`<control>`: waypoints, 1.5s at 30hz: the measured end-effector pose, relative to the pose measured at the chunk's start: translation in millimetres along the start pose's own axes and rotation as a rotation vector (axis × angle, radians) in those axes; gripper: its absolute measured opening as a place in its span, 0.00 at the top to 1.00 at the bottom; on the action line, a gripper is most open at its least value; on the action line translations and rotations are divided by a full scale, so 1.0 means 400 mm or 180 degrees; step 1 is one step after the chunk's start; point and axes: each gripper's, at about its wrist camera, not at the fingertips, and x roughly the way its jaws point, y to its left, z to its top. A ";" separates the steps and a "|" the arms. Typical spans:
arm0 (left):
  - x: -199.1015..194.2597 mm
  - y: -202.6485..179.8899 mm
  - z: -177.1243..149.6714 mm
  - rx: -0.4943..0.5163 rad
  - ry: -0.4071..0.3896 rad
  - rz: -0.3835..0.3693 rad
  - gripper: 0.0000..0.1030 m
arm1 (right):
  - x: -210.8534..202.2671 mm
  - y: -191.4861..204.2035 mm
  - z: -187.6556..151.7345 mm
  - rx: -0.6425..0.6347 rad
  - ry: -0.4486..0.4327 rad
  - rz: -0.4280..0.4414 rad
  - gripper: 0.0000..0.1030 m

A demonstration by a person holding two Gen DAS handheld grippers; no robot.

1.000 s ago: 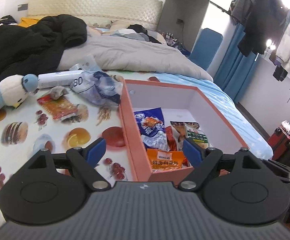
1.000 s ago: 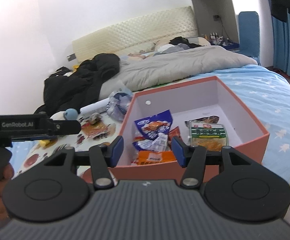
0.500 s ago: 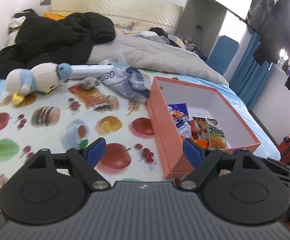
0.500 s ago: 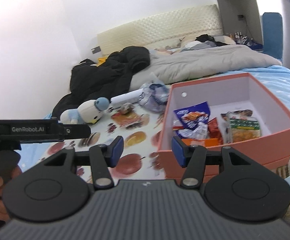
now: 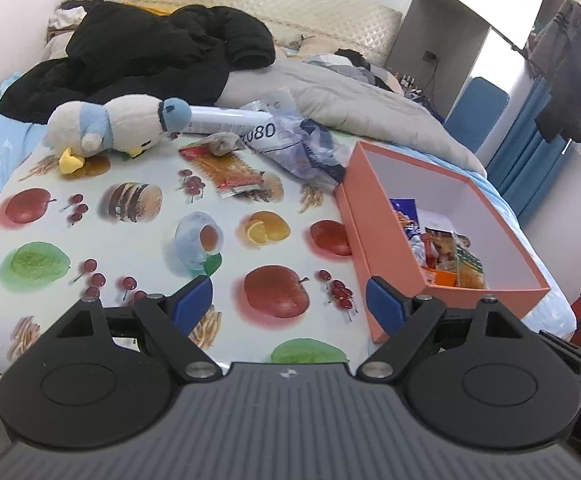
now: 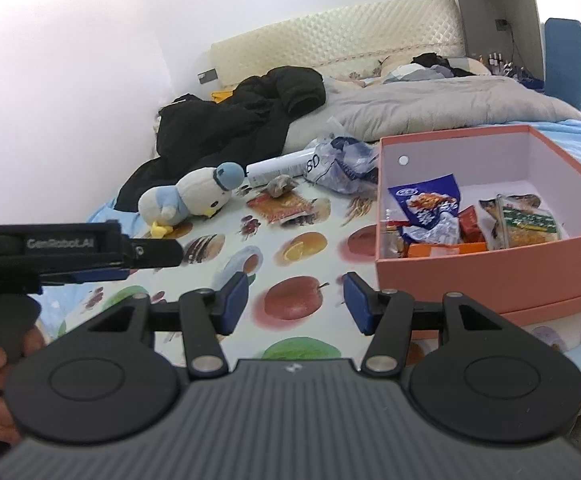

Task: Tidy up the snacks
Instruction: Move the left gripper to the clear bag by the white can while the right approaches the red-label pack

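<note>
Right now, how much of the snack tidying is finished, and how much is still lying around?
Mostly done: several packets, such as the blue packet and green-labelled packet, already lie in the orange box. Nothing is in hand: the left gripper and right gripper are both open and empty. Left on the fruit-print cloth: the red snack packet and a small crumpled wrapper.

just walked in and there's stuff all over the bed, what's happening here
A person is sorting snacks into an orange box on a fruit-print cloth, with a hand-held gripper in each hand. Both the left hand-held gripper and the right hand-held gripper are open, holding nothing, above the cloth. Several packets already lie in the box. A red snack packet lies out on the cloth near a plush toy and a crumpled plastic bag.
</note>
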 end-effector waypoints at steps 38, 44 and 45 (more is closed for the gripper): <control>0.903 0.238 0.542 0.0479 0.0393 0.0195 0.17 | 0.700 0.028 0.058 -0.0394 0.0158 0.0200 0.21; 1.018 0.227 0.592 0.0819 0.0561 0.0259 0.17 | 0.833 0.063 0.086 -0.0738 0.0144 0.0170 0.21; 1.037 0.222 0.593 0.0922 0.0593 0.0294 0.17 | 0.853 0.071 0.091 -0.0805 0.0147 0.0198 0.21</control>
